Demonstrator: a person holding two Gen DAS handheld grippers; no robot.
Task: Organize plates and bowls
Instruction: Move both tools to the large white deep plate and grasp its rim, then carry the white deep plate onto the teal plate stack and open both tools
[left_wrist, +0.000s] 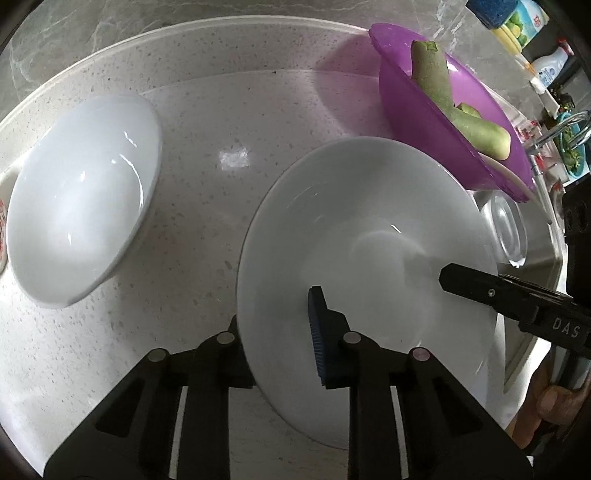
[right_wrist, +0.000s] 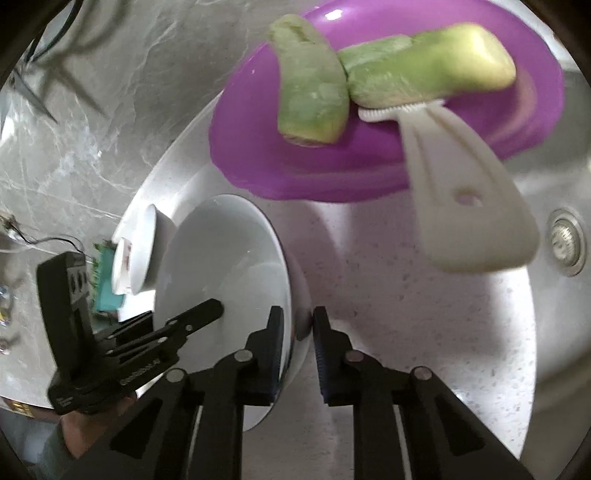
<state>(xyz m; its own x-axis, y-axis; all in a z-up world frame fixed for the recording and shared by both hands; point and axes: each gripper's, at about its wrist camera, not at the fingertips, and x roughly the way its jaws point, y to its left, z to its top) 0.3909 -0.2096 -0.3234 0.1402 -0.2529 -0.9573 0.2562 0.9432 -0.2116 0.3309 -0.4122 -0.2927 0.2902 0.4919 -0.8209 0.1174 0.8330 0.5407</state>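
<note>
On the speckled worktop, both grippers clamp the white plate: left gripper and right gripper on opposite rims; a white bowl remains unstacked nearby

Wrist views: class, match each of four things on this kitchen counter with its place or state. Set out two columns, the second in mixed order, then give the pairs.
Things
1. white plate
2. white bowl
3. purple basin
4. white utensil

Places or states
A. stands apart on the speckled counter, untouched
B. its handle sticks out over a rim
C. clamped at opposite rims by the left gripper and the right gripper
D. holds green vegetables

Pairs: 1-C, 2-A, 3-D, 4-B
</note>
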